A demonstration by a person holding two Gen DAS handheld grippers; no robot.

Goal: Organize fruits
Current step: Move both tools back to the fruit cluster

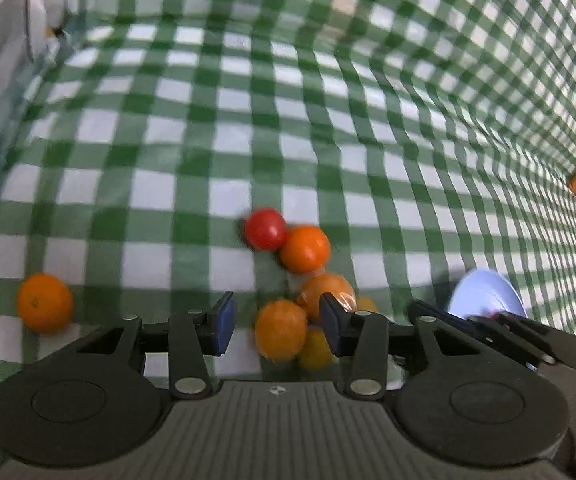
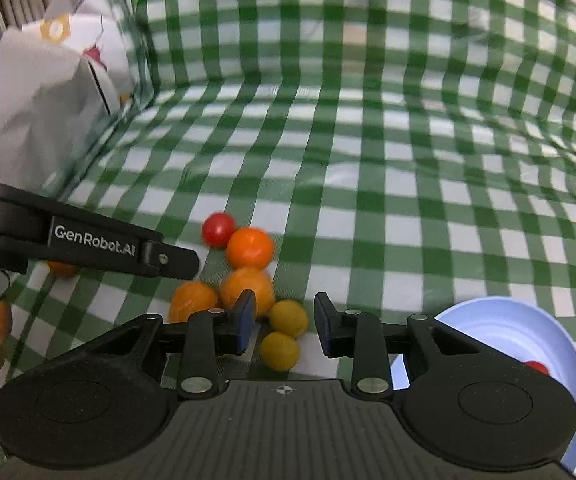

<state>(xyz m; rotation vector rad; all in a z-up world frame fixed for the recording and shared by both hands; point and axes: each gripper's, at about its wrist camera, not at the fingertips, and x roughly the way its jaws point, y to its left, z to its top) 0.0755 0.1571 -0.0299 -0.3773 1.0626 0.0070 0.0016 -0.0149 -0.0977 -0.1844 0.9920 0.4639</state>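
Left wrist: green-checked tablecloth (image 1: 247, 128) covers surface and backdrop.

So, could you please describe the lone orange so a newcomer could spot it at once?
On the green-checked tablecloth, find the fruit cluster by the left tool. The lone orange sits far to its left, touching nothing.

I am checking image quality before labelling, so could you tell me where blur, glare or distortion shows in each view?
Left wrist: the fruit cluster is motion-smeared, the checked cloth bows from the fisheye, with soft glare patches far back. Right wrist: the white bag is blurred, the cloth lines curve, and the blue bowl stays fairly crisp.
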